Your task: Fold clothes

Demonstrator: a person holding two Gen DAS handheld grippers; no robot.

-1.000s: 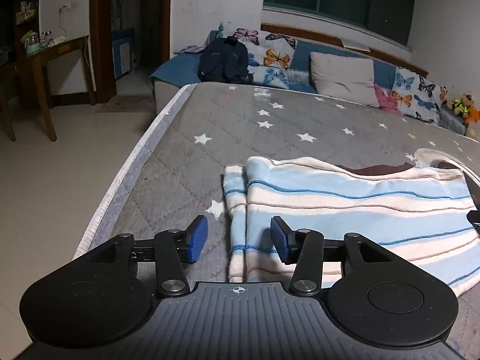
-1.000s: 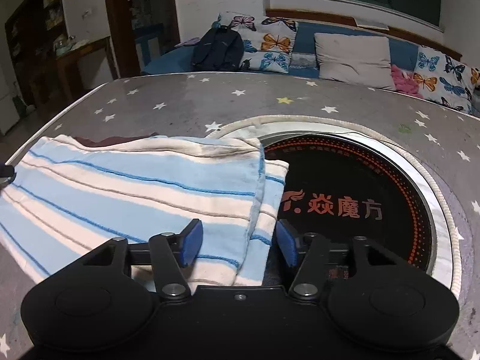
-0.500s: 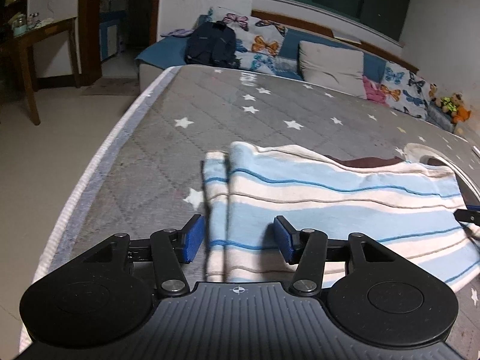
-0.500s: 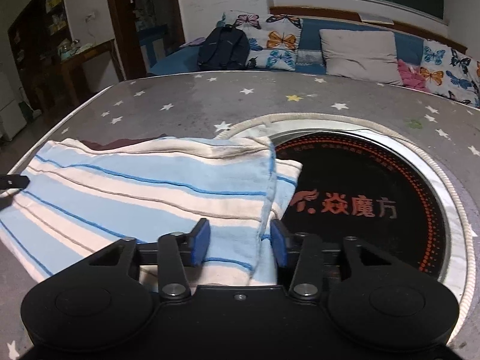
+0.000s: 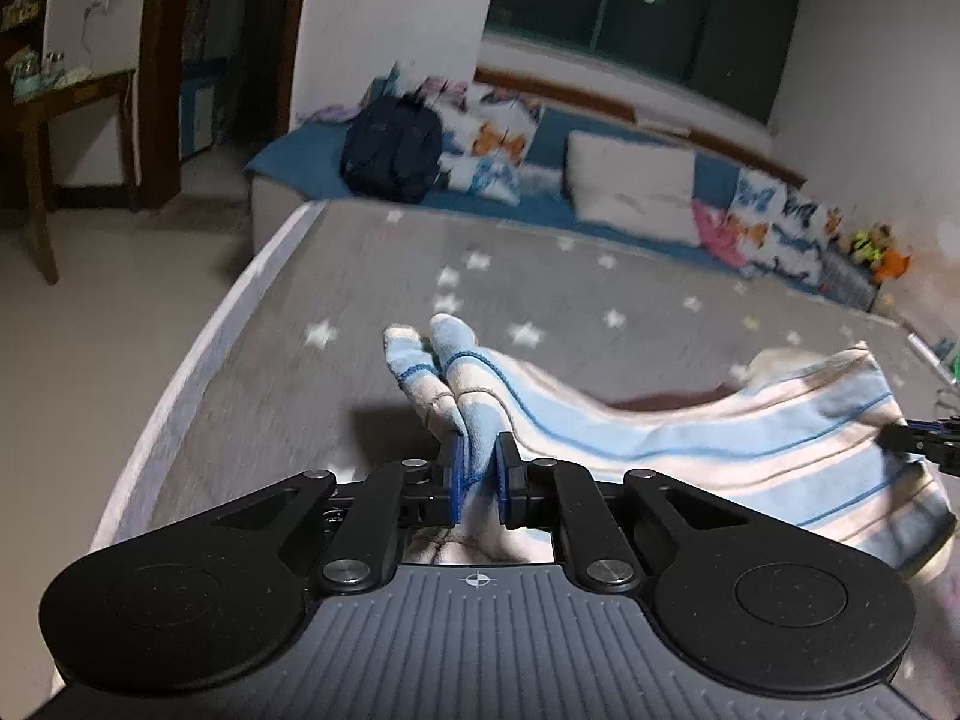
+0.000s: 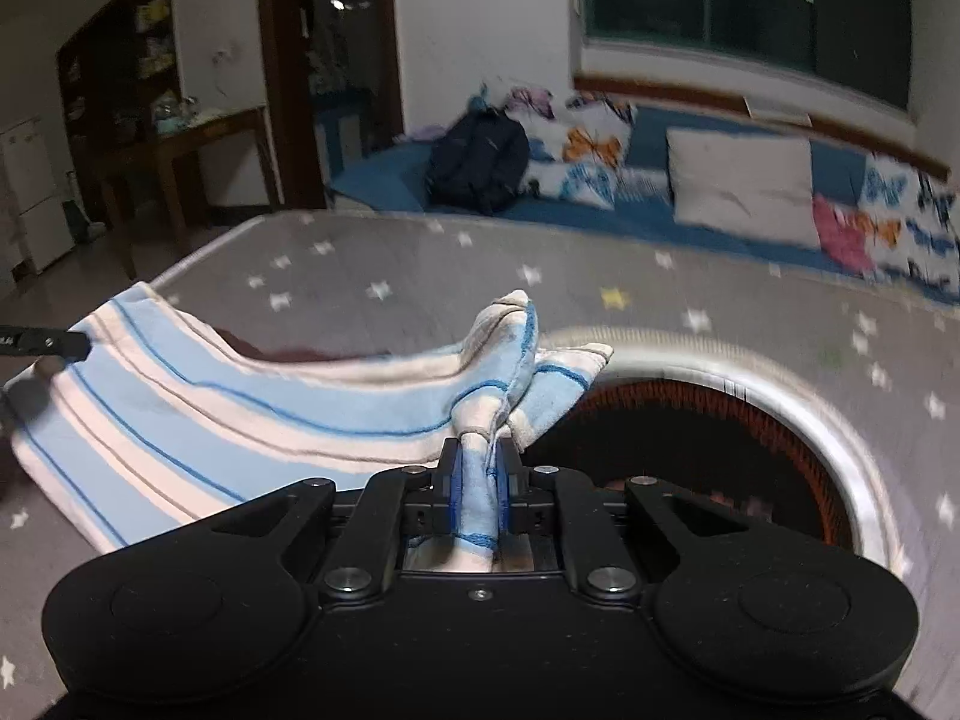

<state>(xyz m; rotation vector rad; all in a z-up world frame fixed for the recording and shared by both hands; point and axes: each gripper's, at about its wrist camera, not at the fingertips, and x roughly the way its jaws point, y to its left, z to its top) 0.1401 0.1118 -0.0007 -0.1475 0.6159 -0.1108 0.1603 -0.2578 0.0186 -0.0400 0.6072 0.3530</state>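
Note:
A folded blue and cream striped cloth (image 5: 690,438) hangs lifted between my two grippers above the grey star-print table (image 5: 360,300). My left gripper (image 5: 480,474) is shut on the cloth's left end, which bunches up past the pads. My right gripper (image 6: 480,480) is shut on the cloth's right end (image 6: 498,372). The cloth's middle (image 6: 210,396) sags toward the table. Each gripper's tip shows at the far edge of the other's view. A dark maroon garment (image 5: 654,402) lies under the cloth.
A round black induction plate (image 6: 690,438) with a metal rim (image 6: 840,420) is set in the table under my right gripper. A sofa with cushions and a dark backpack (image 5: 390,144) stands behind the table. The table's left edge (image 5: 198,360) drops to the floor.
Both grippers closed on the ends of the striped cloth and lifted it off the table. The views tilted up and are motion-blurred.

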